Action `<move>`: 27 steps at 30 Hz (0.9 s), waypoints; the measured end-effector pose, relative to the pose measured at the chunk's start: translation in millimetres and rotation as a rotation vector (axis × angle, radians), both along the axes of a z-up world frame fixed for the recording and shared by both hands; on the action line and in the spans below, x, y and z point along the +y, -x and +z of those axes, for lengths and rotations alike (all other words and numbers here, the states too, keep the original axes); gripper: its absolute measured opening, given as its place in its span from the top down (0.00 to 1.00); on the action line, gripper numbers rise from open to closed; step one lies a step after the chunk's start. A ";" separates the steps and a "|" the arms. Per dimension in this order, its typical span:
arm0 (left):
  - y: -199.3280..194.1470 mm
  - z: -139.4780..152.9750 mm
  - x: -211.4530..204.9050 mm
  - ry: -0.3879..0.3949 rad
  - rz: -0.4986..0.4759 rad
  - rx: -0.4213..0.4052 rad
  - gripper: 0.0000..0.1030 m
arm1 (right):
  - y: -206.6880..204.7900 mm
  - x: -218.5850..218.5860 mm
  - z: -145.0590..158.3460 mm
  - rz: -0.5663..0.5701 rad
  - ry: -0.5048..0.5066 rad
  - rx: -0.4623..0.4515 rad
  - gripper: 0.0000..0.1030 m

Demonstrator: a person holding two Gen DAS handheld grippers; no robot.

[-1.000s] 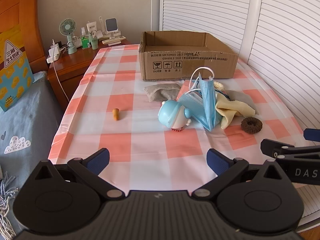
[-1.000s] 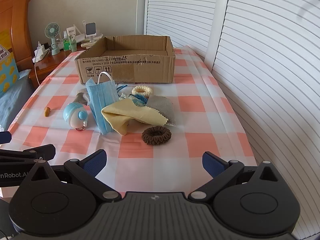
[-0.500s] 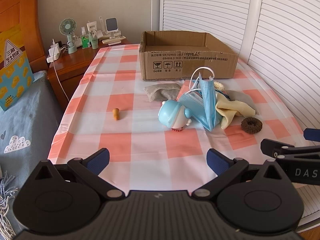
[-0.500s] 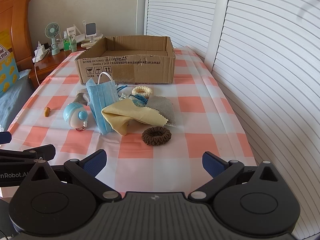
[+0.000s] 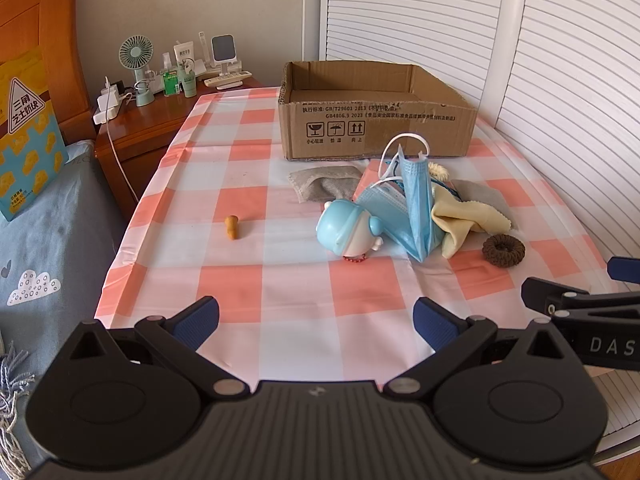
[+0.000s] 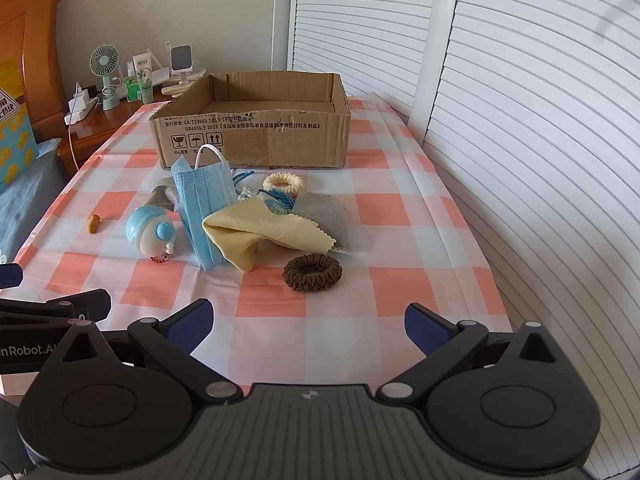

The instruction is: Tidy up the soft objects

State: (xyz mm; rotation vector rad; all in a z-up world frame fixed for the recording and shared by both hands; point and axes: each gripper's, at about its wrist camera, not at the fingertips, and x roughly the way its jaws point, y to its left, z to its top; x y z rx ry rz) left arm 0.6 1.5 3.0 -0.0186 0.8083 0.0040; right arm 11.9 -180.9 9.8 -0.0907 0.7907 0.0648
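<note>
Matt brown corrugated cardboard box with torn edge; glossy pale-blue plastic toy; soft yellow pinked-edge cloth; ribbed brown fabric scrunchie; smooth checked tablecloth at 3 o'clock.

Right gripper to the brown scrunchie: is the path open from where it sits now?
Probably yes. The brown scrunchie lies alone on the tablecloth, ahead of the open right gripper, nothing between. The yellow cloth sits just behind it, apparently not overlapping.
</note>
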 end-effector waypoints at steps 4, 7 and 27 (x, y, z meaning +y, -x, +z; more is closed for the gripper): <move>0.0 0.0 -0.2 -0.001 0.000 -0.001 0.01 | 0.1 -0.2 0.5 0.000 0.001 -0.003 0.00; 0.5 -0.4 0.1 -0.002 0.002 -0.002 0.01 | 0.1 -0.2 0.7 0.000 0.002 -0.003 0.00; -3.1 -0.1 2.0 0.002 -0.010 -0.010 0.01 | -0.7 2.4 5.6 0.034 0.001 -0.039 0.00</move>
